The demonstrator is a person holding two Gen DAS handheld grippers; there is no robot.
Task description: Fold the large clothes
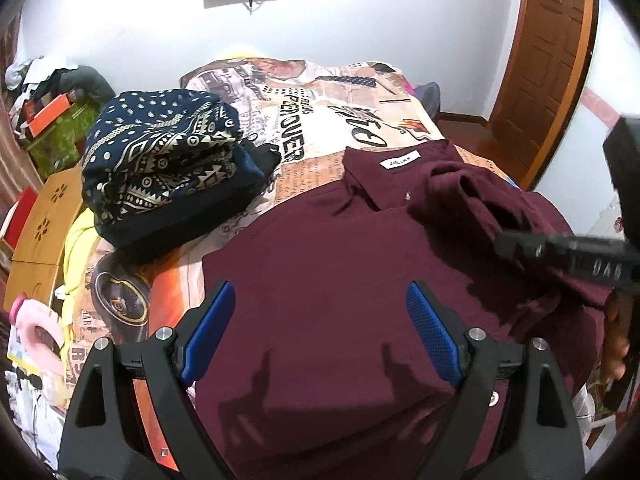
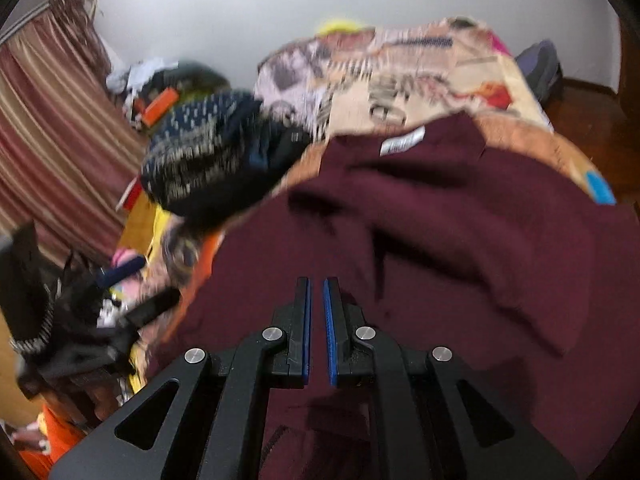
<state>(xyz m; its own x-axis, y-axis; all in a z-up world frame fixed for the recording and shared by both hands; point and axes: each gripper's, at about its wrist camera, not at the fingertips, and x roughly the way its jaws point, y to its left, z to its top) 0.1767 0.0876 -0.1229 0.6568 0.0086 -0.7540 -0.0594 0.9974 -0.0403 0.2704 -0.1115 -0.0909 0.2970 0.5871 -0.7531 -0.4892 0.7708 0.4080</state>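
A maroon polo shirt (image 1: 328, 264) lies collar away from me on the patterned bedspread (image 1: 320, 100), its white neck label up and one sleeve bunched across its right side. My left gripper (image 1: 320, 286) hovers over the shirt's lower half, its blue pads wide open with nothing between them. The right gripper (image 1: 500, 242) reaches in from the right above the bunched sleeve. The right wrist view is blurred; there the shirt (image 2: 440, 220) fills the middle. The right gripper (image 2: 316, 280) is shut above it, and I see no cloth between its pads.
A folded navy garment with a gold pattern (image 1: 160, 160) sits on the bed to the shirt's left. A wooden stool (image 1: 40, 232) and clutter stand off the bed's left edge. A wooden door (image 1: 552, 60) is at the far right, and a striped curtain (image 2: 52, 140) at the left.
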